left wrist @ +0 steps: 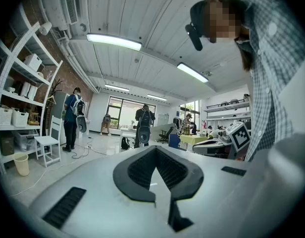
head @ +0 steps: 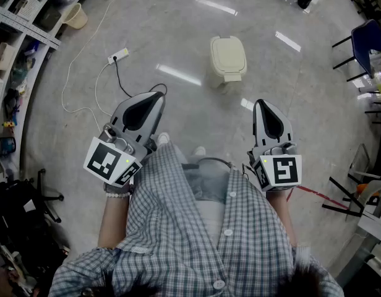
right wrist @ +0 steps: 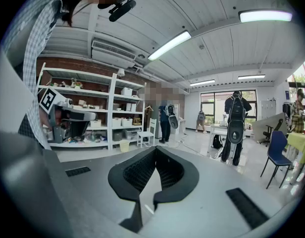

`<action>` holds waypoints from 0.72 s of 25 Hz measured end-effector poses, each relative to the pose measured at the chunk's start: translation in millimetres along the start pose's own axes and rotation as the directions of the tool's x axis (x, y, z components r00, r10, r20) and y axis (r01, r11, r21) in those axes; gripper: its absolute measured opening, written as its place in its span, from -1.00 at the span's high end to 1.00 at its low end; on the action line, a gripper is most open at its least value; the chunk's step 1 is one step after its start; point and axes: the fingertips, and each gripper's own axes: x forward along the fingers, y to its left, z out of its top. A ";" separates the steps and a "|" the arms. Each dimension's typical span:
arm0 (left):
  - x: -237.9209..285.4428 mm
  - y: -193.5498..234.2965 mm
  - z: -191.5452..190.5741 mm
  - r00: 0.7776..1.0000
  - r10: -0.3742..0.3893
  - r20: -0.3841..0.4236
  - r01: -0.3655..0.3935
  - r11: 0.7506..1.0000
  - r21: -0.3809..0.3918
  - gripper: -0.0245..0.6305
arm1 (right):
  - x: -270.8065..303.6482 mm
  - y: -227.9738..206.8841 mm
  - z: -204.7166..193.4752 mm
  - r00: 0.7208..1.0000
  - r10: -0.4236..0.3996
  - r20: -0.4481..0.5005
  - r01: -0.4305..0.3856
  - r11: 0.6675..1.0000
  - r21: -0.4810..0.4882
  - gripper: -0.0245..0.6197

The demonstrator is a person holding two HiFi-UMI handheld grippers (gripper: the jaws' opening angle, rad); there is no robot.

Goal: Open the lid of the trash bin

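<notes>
The trash bin (head: 227, 64), lid (head: 227, 53) down, lies ahead of my right tongs (head: 262, 107), the nearer pair. They and the left tongs (head: 154, 98) are both closed, empty.

Grey floor (head: 178, 48); bin (head: 227, 59); power strip (head: 118, 56)

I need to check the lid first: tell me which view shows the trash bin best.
The head view: the trash bin shows whole from above, its lid shut. Neither gripper view shows it; both point elsewhere.
</notes>
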 end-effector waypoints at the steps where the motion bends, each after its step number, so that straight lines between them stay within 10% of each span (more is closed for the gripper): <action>1: -0.1 0.0 -0.1 1.000 0.000 0.000 0.000 1.000 0.000 0.91 | 1.1 1.2 1.1 1.000 0.002 0.002 -0.002 1.000 0.002 0.86; 18: -9.2 23.4 0.7 1.000 -0.006 -0.014 0.006 1.000 -0.018 0.91 | 25.5 30.6 6.6 0.999 0.039 -0.014 -0.039 0.999 -0.011 0.86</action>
